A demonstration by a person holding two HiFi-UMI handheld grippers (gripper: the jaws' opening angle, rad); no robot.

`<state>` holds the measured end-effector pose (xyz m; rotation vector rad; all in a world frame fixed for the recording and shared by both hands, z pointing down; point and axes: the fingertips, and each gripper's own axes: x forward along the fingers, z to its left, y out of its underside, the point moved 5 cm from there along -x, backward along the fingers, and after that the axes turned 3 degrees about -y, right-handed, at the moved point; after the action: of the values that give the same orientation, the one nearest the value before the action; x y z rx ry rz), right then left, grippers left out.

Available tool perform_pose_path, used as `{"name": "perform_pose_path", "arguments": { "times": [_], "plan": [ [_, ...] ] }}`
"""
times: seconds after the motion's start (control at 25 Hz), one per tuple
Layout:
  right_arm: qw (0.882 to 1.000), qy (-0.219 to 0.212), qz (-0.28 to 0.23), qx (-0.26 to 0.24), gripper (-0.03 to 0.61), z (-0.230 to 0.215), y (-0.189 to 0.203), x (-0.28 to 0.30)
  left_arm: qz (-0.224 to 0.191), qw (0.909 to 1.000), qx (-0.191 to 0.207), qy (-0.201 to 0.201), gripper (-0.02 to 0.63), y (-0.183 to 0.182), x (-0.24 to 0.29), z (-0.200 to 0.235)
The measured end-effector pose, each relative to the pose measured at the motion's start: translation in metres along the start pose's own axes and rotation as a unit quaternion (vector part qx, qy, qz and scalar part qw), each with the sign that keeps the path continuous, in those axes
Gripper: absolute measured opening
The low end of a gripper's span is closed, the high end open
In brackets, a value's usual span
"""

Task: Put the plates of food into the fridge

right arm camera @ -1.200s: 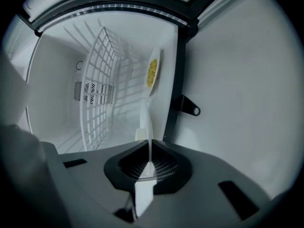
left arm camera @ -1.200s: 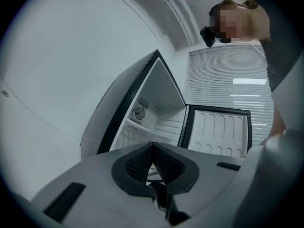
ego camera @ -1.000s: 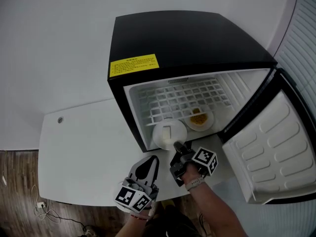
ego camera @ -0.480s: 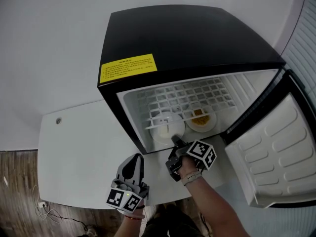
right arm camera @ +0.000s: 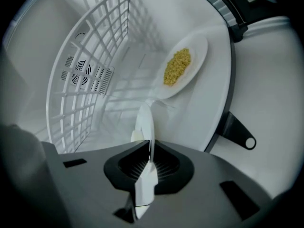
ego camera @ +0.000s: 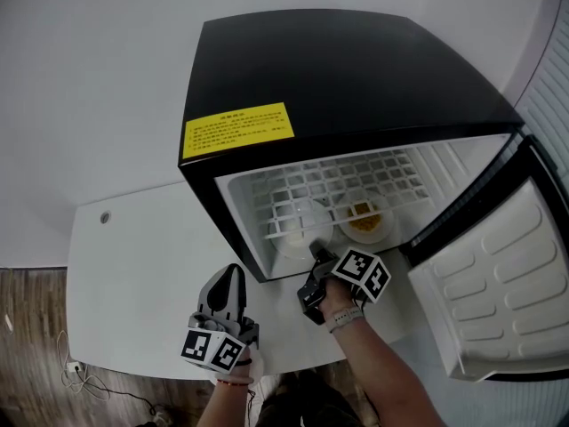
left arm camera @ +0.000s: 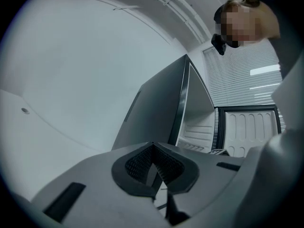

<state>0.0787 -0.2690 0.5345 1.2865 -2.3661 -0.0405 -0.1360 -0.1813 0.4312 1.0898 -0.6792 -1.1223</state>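
In the open fridge (ego camera: 356, 69), beneath the wire shelf (ego camera: 338, 181), lower the plate (ego camera: 298, 225) level, left of and clear of the yellow-food plate (ego camera: 366, 221). Grip firmly with the right gripper (ego camera: 316, 254), clamped on its near rim. Leave the left gripper (ego camera: 229, 283) closed and empty over the table (ego camera: 142, 265).

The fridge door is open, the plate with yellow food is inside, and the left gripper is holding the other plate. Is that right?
Not quite. It is the right gripper that holds the other plate, pinching its rim, as the right gripper view shows; the left gripper is shut on nothing. The fridge door is open and the plate with yellow food is inside.
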Motion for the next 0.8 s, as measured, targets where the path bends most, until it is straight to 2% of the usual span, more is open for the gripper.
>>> {"name": "perform_pose_path", "arguments": {
  "times": [0.28, 0.44, 0.64, 0.8],
  "plan": [
    [0.998, 0.018, 0.010, -0.060, 0.015, 0.005, -0.001, 0.002, -0.003, 0.9999, -0.001, -0.012, 0.006, -0.007, 0.016, 0.014],
    [0.993, 0.030, 0.020, -0.115, 0.027, 0.007, -0.003, 0.002, 0.000, 0.9998, -0.010, -0.018, 0.006, -0.004, 0.022, 0.019],
    [0.978, 0.048, 0.031, -0.199, 0.049, 0.011, -0.004, 0.000, -0.001, 0.9995, -0.020, -0.025, 0.006, 0.001, 0.026, 0.026],
    [0.960, 0.073, 0.038, -0.269, 0.076, 0.012, -0.006, 0.000, -0.003, 0.9993, -0.026, -0.025, 0.006, 0.002, 0.028, 0.027]
  ]
}}
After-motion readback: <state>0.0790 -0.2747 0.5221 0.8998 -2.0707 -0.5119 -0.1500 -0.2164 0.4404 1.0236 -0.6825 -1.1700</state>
